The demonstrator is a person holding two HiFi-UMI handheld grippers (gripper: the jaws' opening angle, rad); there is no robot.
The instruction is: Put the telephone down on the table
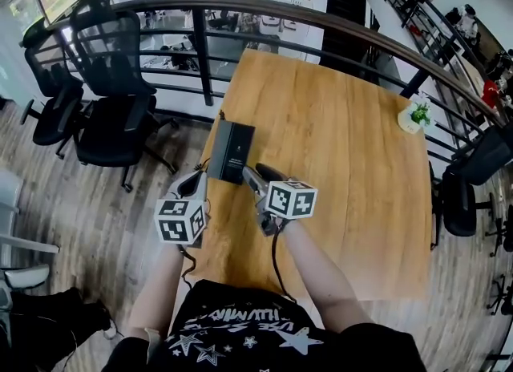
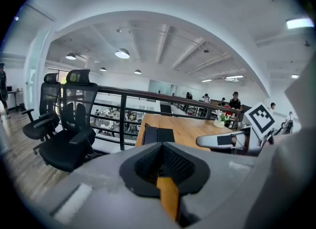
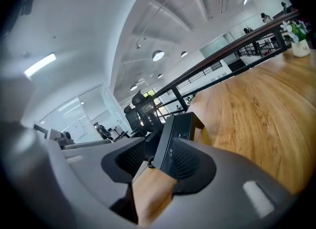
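The black telephone [image 1: 231, 151] lies flat near the left edge of the wooden table [image 1: 345, 138]. My right gripper [image 1: 255, 176] hovers just short of the phone's near right corner. In the right gripper view the telephone [image 3: 180, 132] shows as a dark slab ahead through the gap of the gripper [image 3: 158, 161]. The jaws stand partly apart and do not press on it. A coiled cord [image 3: 146, 162] hangs at its near end. My left gripper [image 1: 195, 182] hovers beside the phone's near left corner. Its jaws [image 2: 165, 166] are closed to a narrow slit with nothing between them.
A small potted plant [image 1: 416, 115] stands at the table's far right edge. A curved metal railing [image 1: 321, 22] runs behind the table. Black office chairs [image 1: 104, 98] stand on the wood floor to the left, and another chair [image 1: 473, 170] to the right.
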